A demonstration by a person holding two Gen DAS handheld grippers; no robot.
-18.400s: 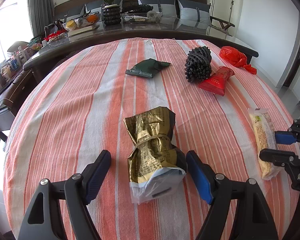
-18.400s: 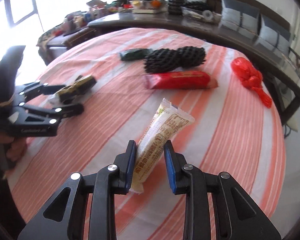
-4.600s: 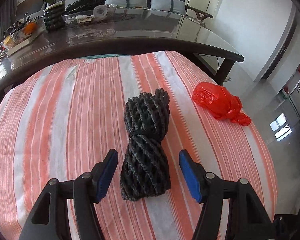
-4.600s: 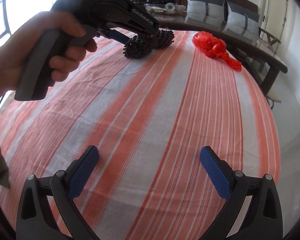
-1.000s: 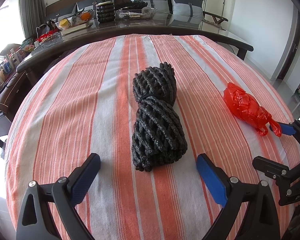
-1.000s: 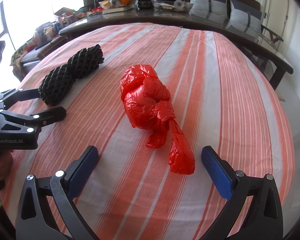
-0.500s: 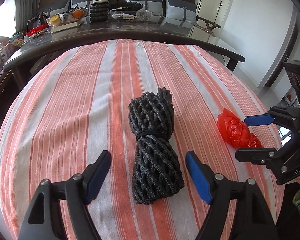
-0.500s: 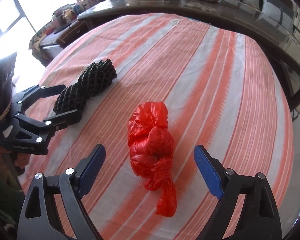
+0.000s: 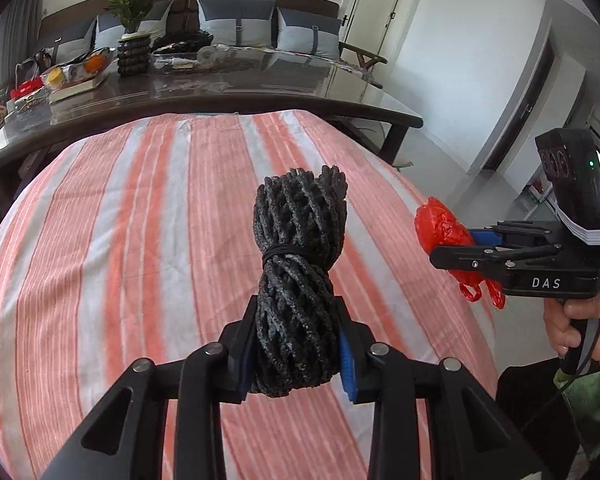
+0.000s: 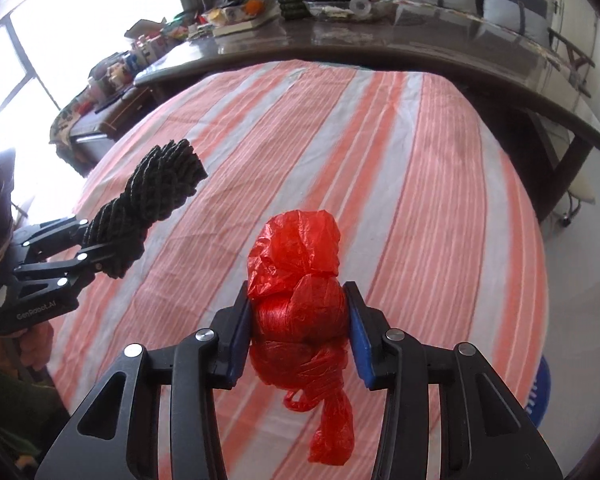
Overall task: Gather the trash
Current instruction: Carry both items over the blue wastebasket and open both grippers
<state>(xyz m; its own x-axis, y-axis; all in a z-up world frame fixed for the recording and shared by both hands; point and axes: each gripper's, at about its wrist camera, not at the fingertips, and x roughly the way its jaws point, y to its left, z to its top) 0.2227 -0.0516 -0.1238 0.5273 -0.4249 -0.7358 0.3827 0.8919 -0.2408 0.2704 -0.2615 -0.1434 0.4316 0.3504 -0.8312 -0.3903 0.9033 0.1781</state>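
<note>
The left tool (image 9: 298, 344) had just clamped the black netted foam bundle (image 9: 298, 264); the right tool (image 10: 298, 336), at three o'clock, likewise the knotted red plastic bag (image 10: 296, 300); both needed firm, steady carrying clear of the striped table (image 9: 120, 240).

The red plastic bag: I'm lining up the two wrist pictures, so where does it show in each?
Left wrist view: the red plastic bag is at the right edge, clamped in the right gripper.
Right wrist view: the bag is at lower centre, between that gripper's blue pads.
Shared landmark: the black net bundle, and the striped tablecloth below.
</note>
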